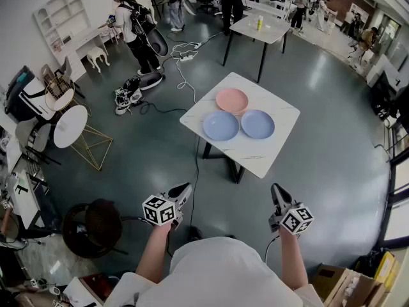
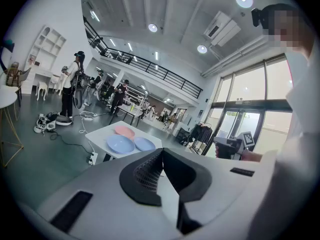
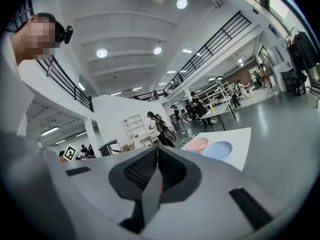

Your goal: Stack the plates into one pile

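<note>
Three plates lie side by side on a white marble-top table (image 1: pixel 265 155): a pink plate (image 1: pixel 231 100) at the far side, a blue plate (image 1: pixel 220 125) at the near left and a second blue plate (image 1: pixel 257 124) at the near right. The plates also show far off in the left gripper view, pink plate (image 2: pixel 124 131) behind blue plate (image 2: pixel 120 144), and in the right gripper view, pink plate (image 3: pixel 196 144) beside blue plate (image 3: pixel 218 150). My left gripper (image 1: pixel 184 191) and right gripper (image 1: pixel 276 193) are held well short of the table, both shut and empty.
Cables and a power strip (image 1: pixel 187 56) trail across the dark floor beyond the table. A round white side table (image 1: pixel 70 126) and chairs stand at the left. A second white table (image 1: pixel 260 27) and several people are further back. Cardboard boxes (image 1: pixel 335 285) sit at the near right.
</note>
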{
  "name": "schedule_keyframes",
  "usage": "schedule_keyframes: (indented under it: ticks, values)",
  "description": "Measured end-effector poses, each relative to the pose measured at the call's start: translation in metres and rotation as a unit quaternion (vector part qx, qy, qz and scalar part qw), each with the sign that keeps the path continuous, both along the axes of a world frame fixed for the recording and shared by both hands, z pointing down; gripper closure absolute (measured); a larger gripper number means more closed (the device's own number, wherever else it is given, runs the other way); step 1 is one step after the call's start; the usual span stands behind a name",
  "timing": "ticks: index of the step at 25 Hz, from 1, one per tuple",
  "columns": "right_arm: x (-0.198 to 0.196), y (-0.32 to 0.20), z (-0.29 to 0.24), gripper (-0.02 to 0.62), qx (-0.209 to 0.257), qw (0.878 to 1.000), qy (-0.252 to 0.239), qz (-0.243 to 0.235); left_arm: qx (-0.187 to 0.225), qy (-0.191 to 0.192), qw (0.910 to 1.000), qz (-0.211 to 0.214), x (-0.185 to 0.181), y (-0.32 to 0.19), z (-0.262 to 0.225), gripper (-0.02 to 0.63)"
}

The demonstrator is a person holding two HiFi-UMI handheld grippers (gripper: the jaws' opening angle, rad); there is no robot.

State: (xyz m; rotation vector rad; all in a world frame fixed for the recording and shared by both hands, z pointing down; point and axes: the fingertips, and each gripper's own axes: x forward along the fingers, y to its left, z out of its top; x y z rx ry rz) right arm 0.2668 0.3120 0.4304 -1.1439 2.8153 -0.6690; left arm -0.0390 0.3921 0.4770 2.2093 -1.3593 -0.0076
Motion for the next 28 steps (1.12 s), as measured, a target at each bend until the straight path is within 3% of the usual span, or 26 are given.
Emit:
schedule_keyframes:
  ticks: [28]
  values:
    - [-0.035,0.005,0.015,0.569,-0.012,1.000,0.007,0.005,-0.007,0.010,0.9998,0.019,-0.029,-0.004,0.010,0.592]
